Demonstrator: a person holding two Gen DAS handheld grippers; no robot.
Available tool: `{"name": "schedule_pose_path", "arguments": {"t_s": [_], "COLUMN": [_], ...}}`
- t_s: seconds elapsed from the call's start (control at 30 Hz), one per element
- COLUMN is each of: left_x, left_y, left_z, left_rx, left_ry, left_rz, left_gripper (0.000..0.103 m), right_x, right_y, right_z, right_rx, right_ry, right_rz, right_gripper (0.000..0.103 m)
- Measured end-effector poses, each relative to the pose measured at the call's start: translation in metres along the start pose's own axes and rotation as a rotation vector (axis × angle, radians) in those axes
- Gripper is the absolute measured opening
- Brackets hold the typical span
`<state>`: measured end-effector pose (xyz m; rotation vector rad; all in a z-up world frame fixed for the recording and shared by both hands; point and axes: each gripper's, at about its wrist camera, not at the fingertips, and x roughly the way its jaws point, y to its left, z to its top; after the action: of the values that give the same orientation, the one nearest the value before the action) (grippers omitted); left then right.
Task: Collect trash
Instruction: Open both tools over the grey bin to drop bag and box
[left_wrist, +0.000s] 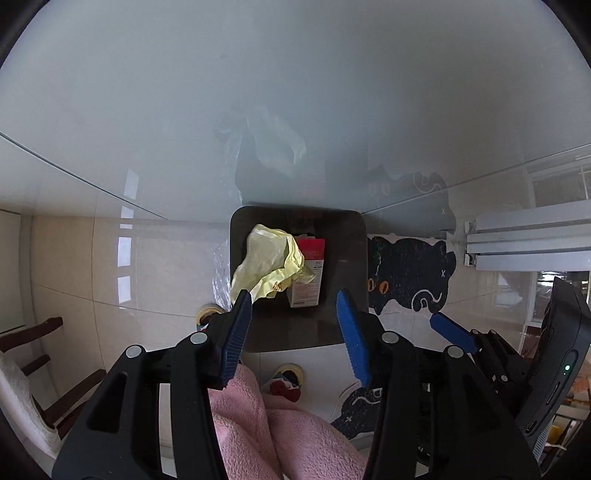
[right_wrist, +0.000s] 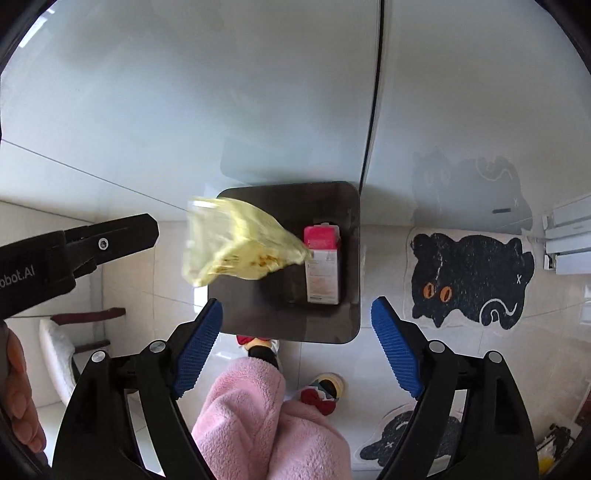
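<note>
Faintly, "obot.AI" on left gripper (right_wrist: 79, 245), jaws apart

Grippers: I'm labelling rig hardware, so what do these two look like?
Both the left gripper and the right gripper have black plastic linkage arms with silver pivot pins and blue ribbed finger pads. The left one's side shows white lettering ending "obot.AI".

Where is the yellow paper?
In both views, the yellow paper is over the dark bin's left edge, beside the pink carton.
</note>
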<state>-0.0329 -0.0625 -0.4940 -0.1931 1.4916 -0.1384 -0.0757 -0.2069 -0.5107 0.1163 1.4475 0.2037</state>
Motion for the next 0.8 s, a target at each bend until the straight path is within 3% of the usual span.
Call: {"name": "schedule_pose_path", "arguments": {"t_s": [0.23, 0.37, 0.6, 0.8], "left_x": [-0.042, -0.089, -0.192, -0.270], "left_y": [-0.002, -0.009, -0.024, -0.035], "left_z": [-0.001, -0.008, -0.017, -0.006], "left_rx": [-0.001, 0.012, 0.047, 0.112], "left_ry": [-0.053, -0.123, -0.284, -0.428], "left_rz": [-0.001, 0.003, -0.007, -0.055], "left_gripper": [0.049, 0.061, 0.067, 0.075], "right_x": [-0.045, -0.100, -0.209, -0.285], "right_y": [-0.012, -0.016, -0.016, -0.012], "right_z": [-0.003, -0.007, -0.007, 0.009], "right_rx": [0.032, 0.027, 0.018, 0.038], "right_ry": [-0.054, -0.130, -0.325, -0.507], "right_rz": [0.008, 0.007, -0.005, 0.023], "right_gripper": [0.083, 0.083, 0.083, 0.083]}}
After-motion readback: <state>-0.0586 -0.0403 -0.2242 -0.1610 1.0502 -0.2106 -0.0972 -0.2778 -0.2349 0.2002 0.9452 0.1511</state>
